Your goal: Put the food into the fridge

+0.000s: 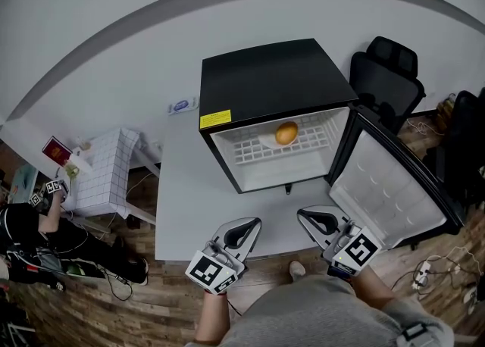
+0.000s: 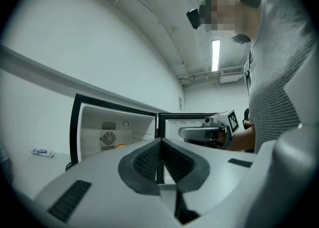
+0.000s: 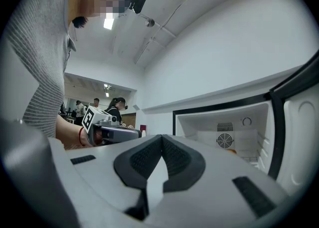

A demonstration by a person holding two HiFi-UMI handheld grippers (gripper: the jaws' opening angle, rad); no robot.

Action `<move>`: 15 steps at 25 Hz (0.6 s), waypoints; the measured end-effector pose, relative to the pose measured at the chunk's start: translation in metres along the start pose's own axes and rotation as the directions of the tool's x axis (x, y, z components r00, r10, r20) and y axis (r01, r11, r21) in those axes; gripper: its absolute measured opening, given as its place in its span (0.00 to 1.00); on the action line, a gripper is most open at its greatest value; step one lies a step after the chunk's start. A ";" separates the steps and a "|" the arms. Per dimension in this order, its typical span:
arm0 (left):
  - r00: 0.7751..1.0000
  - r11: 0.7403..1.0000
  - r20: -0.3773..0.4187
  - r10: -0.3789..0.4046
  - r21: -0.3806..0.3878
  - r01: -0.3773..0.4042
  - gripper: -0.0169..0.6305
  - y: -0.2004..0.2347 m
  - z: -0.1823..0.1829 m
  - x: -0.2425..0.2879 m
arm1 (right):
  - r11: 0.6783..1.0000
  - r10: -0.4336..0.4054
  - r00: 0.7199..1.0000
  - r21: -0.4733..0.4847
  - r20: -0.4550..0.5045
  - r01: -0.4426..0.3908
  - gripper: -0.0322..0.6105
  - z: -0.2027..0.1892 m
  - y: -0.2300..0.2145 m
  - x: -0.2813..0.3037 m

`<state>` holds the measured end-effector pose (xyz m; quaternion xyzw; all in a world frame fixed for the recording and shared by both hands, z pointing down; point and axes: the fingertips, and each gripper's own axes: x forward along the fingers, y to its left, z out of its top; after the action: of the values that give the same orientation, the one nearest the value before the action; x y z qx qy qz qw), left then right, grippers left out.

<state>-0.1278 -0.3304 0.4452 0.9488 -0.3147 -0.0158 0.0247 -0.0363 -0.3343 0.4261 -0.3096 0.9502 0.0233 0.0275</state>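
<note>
A small black fridge [image 1: 265,80] stands on the grey table [image 1: 186,186] with its door [image 1: 390,186] swung open to the right. Inside, an orange round food item [image 1: 286,133] lies on a white plate on the wire shelf. My left gripper [image 1: 241,229] hovers at the table's near edge, shut and empty. My right gripper [image 1: 318,219] hangs beside it, in front of the open door, also shut with nothing held. The fridge's white inside [image 2: 112,132] with its fan shows in the left gripper view, and the same fridge interior [image 3: 224,140] in the right gripper view.
A black office chair [image 1: 386,73] stands behind the fridge at the right. A small blue and white object [image 1: 180,107] lies on the table left of the fridge. A white checked box [image 1: 106,171] sits on a lower surface at the left. Cables lie on the wooden floor.
</note>
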 end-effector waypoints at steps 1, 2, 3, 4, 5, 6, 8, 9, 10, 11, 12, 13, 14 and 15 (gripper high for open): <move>1.000 1.000 -0.001 0.001 0.000 -0.001 0.04 0.001 0.000 0.000 | 1.000 0.001 1.000 0.000 -0.001 -0.001 0.07 0.000 -0.001 0.001; 1.000 1.000 -0.002 0.001 0.000 -0.001 0.04 0.001 0.000 0.000 | 1.000 0.001 1.000 0.001 -0.003 -0.001 0.07 0.000 -0.001 0.001; 1.000 1.000 -0.003 0.002 0.000 -0.002 0.04 0.002 -0.001 0.001 | 1.000 0.001 1.000 0.002 -0.005 -0.001 0.07 -0.001 -0.002 0.002; 1.000 1.000 -0.004 0.002 0.000 -0.002 0.04 0.002 -0.001 0.001 | 1.000 0.001 1.000 0.004 -0.006 -0.001 0.07 -0.002 -0.002 0.003; 1.000 1.000 -0.004 0.002 0.001 -0.002 0.04 0.003 -0.002 0.001 | 1.000 0.001 1.000 0.004 -0.006 -0.001 0.07 -0.003 -0.003 0.003; 1.000 1.000 -0.005 0.002 0.001 -0.002 0.04 0.003 -0.002 0.001 | 1.000 0.001 1.000 0.004 -0.007 -0.001 0.07 -0.003 -0.003 0.004; 1.000 1.000 -0.007 0.002 0.000 -0.002 0.04 0.002 -0.003 0.002 | 1.000 0.004 1.000 0.003 -0.011 -0.004 0.07 -0.005 -0.003 0.005; 1.000 1.000 -0.007 0.002 -0.001 -0.002 0.04 0.002 -0.004 0.002 | 1.000 0.006 1.000 0.002 -0.013 -0.006 0.07 -0.005 -0.003 0.005; 1.000 1.000 -0.008 0.002 -0.001 -0.002 0.04 0.002 -0.004 0.002 | 1.000 0.008 1.000 0.002 -0.014 -0.008 0.07 -0.005 -0.003 0.005; 1.000 1.000 -0.009 0.002 -0.002 -0.003 0.04 0.002 -0.004 0.002 | 1.000 0.010 1.000 0.002 -0.015 -0.010 0.07 -0.006 -0.003 0.005; 1.000 1.000 -0.011 0.003 -0.002 -0.003 0.04 0.002 -0.005 0.002 | 1.000 0.012 1.000 0.002 -0.016 -0.012 0.07 -0.006 -0.003 0.005; 1.000 1.000 -0.013 0.003 -0.002 -0.003 0.04 0.002 -0.005 0.002 | 1.000 0.013 1.000 0.002 -0.017 -0.013 0.07 -0.006 -0.004 0.005; 1.000 1.000 -0.014 0.003 -0.002 -0.003 0.04 0.002 -0.005 0.003 | 1.000 0.014 1.000 0.002 -0.019 -0.014 0.07 -0.007 -0.004 0.005; 1.000 1.000 -0.014 0.002 -0.001 -0.002 0.04 0.003 -0.005 0.003 | 1.000 0.014 1.000 0.003 -0.022 -0.014 0.07 -0.007 -0.004 0.005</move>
<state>-0.1267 -0.3340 0.4503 0.9485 -0.3155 -0.0091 0.0277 -0.0382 -0.3413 0.4327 -0.3029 0.9527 0.0189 0.0173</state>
